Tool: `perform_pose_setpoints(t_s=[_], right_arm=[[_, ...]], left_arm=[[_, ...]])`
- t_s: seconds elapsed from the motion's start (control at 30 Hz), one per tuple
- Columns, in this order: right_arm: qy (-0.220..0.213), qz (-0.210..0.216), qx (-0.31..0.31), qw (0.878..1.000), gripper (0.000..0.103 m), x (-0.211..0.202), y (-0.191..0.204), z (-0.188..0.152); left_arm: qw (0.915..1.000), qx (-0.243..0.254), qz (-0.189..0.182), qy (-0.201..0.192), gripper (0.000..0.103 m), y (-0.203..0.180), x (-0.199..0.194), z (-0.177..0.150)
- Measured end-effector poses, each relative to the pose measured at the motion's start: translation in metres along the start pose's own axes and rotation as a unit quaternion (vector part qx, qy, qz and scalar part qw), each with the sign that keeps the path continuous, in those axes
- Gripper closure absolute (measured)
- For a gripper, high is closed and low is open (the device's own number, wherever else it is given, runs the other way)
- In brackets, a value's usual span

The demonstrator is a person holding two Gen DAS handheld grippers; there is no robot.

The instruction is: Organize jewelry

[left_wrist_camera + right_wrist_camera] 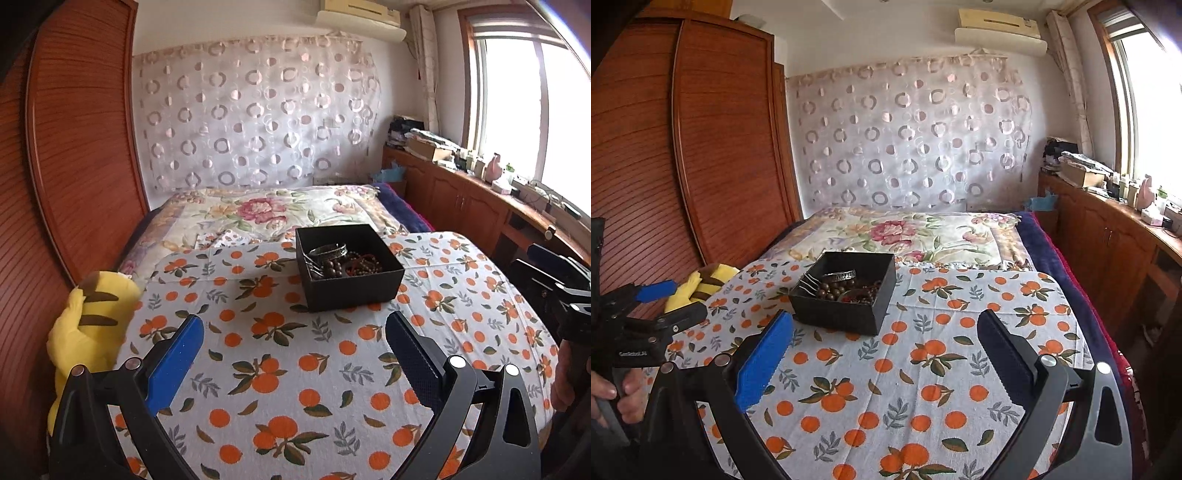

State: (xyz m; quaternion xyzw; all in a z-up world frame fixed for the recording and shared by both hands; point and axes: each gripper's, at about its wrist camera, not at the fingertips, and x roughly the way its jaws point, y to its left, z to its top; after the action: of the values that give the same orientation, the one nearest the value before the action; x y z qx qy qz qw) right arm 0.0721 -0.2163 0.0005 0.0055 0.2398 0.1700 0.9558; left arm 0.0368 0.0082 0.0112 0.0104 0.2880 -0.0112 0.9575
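A black open-top box [351,291] [834,317] stands on an orange-print cloth [295,369] [923,369] spread over the bed. Inside it lie brown bead strings [343,264] [846,288] and a silver bangle [327,250] [840,275]. My left gripper [293,332] [677,301] is open and empty, hovering over the cloth on the near side of the box. My right gripper [884,332] is open too, with nothing between its fingers, and the box lies ahead of it to the left. In the left wrist view it shows at the right edge [554,273]. A hand [613,398] holds the left gripper's handle.
A yellow plush toy [92,325] [701,282] lies at the cloth's left edge, against a wooden wardrobe [74,147] [720,147]. A floral bedspread [266,210] covers the far bed. Low wooden cabinets [461,199] [1108,236] with clutter run under the window on the right.
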Motion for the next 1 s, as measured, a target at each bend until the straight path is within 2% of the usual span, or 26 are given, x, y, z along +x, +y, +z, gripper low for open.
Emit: perform_pose_setpoints(t_s=[0.27, 1.0], right_arm=[[-0.003, -0.007, 0.003, 1.000, 0.003, -0.0039, -0.0004, -0.0031], [-0.002, -0.005, 0.005, 1.000, 0.003, -0.0031, 0.0023, -0.0074]], left_arm=[[0.9999, 0.002, 0.004, -0.016, 0.008, -0.0023, -0.0067, -0.0012], [0.9999, -0.015, 0.003, -0.007, 0.008, 0.0013, -0.0031, -0.0039]])
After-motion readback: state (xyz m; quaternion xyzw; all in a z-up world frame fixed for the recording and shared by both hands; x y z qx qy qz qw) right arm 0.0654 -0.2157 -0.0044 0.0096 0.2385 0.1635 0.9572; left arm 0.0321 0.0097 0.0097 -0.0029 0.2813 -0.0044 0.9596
